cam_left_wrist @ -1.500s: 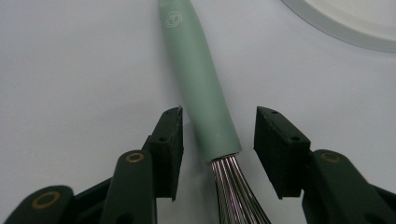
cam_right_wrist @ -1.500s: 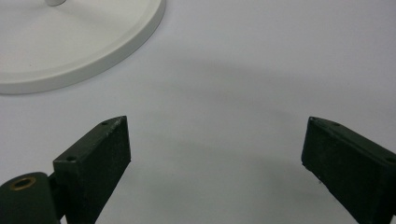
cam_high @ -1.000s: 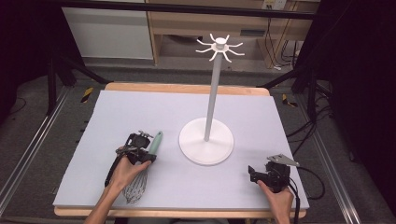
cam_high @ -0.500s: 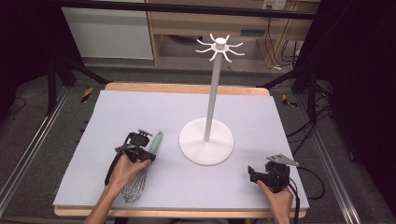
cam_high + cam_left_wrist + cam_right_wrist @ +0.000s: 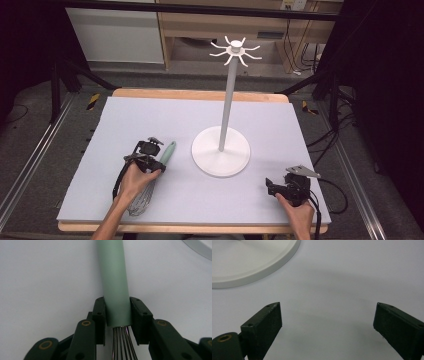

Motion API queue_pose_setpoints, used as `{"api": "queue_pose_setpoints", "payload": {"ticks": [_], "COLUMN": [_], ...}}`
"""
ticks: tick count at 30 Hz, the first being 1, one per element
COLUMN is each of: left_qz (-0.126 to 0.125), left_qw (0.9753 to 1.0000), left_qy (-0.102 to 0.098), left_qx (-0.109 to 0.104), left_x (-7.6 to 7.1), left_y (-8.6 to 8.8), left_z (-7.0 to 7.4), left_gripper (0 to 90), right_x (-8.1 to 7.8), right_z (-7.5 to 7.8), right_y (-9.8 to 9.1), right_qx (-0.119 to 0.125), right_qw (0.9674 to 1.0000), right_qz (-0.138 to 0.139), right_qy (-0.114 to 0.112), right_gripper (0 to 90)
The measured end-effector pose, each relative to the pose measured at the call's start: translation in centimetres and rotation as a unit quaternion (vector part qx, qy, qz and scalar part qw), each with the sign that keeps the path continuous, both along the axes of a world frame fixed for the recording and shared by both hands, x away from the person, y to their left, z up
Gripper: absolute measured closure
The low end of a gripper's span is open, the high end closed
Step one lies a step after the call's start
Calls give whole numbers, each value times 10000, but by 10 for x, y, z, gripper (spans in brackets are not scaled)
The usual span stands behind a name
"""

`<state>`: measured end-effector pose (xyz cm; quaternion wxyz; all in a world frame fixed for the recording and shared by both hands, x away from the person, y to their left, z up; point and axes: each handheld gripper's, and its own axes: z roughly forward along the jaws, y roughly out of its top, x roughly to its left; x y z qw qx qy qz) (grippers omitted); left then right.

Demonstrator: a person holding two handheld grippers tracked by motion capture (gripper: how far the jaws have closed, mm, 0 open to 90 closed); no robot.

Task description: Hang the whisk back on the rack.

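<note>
Since a second ago, left tongs (image 5: 117, 315) have closed on one whisk (image 5: 115, 282): mint-green handle, steel wires. Right tongs (image 5: 327, 320) gape wide, empty, over the desk (image 5: 150, 115).

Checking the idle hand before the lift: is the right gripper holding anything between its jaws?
No. In the right gripper view the right gripper has its jaws wide apart with bare grey mat between them.

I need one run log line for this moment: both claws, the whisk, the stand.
left claw: shut on whisk handle | whisk: flat on table | right claw: open, nothing between | stand: untouched
</note>
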<state>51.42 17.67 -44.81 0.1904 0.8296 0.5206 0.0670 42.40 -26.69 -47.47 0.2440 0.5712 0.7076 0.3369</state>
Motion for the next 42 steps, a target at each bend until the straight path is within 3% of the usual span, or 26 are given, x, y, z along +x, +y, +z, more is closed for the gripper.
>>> {"api": "queue_pose_setpoints", "payload": {"ticks": [13, 42], "left_qz": [-156, -234], "left_qw": [9999, 9970], "left_qy": [-6, -521], "left_qx": [-43, -521], "left_x": [-3, -26], "left_y": [3, 19], "left_z": [7, 41], "left_gripper": [685, 686], "right_x": [0, 0], "right_z": [0, 0], "right_y": [-1, -1], "right_qx": [13, 17], "right_qw": [10000, 10000], "right_qz": [1, -15], "right_qy": [17, 17], "right_gripper": [87, 86]}}
